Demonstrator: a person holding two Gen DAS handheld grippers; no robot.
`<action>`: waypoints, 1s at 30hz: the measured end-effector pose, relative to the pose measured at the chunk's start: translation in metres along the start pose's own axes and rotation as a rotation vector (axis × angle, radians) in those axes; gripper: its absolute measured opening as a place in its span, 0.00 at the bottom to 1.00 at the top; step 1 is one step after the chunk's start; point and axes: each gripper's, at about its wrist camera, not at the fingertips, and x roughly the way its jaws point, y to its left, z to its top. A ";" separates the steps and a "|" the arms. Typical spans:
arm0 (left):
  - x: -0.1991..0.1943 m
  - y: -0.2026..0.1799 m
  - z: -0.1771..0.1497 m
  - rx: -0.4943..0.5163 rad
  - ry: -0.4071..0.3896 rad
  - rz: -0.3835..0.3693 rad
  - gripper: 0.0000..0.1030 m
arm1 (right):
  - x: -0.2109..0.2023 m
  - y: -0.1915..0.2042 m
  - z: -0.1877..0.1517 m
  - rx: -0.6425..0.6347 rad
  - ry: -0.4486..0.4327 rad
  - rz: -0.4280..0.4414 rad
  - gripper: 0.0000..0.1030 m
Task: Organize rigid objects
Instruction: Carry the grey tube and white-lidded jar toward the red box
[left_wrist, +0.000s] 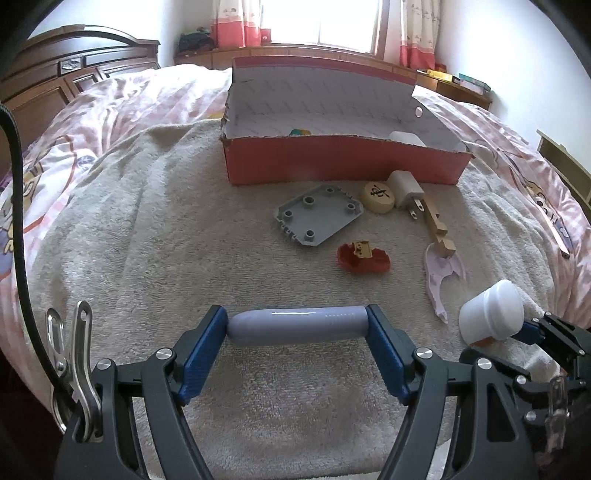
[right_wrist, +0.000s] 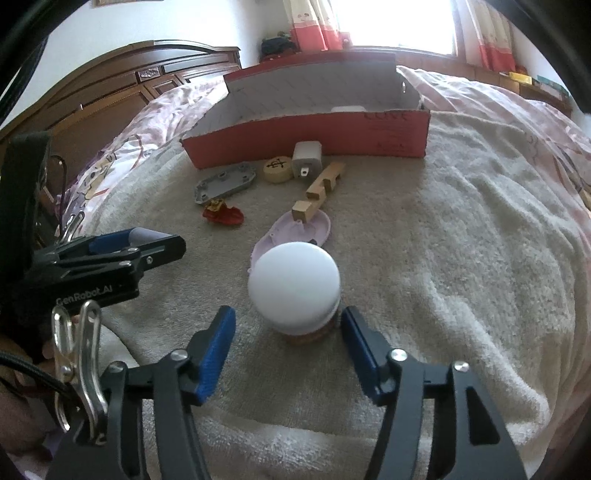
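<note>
My left gripper (left_wrist: 295, 318) is shut on a pale lavender cylinder (left_wrist: 295, 326), held lengthwise between the blue pads just above the towel. In the right wrist view the left gripper (right_wrist: 147, 240) shows from the side at the left. A white-capped bottle (right_wrist: 293, 282) stands upright on the towel between the fingers of my right gripper (right_wrist: 288, 314). The right pad is close to the bottle's base and a gap shows at the left pad. The red cardboard box (left_wrist: 343, 162) lies open at the far side, with a white item (left_wrist: 406, 138) inside.
On the beige towel (left_wrist: 166, 229) before the box lie a grey plate (left_wrist: 317, 216), a round wooden chess piece (left_wrist: 378, 194), a white charger (left_wrist: 406, 188), a wooden block (left_wrist: 437, 230), a lilac plastic part (left_wrist: 441, 278) and a red toy (left_wrist: 364, 256). A pink quilt (left_wrist: 110, 99) surrounds the towel.
</note>
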 end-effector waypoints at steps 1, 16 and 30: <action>0.000 0.000 0.000 0.000 0.000 0.000 0.74 | 0.000 0.000 0.000 0.001 -0.001 -0.010 0.46; -0.011 0.001 0.013 -0.017 -0.035 0.025 0.74 | -0.012 -0.005 0.010 -0.009 -0.038 -0.006 0.42; -0.011 -0.012 0.068 0.023 -0.088 0.006 0.74 | -0.015 -0.012 0.062 -0.050 -0.097 -0.018 0.42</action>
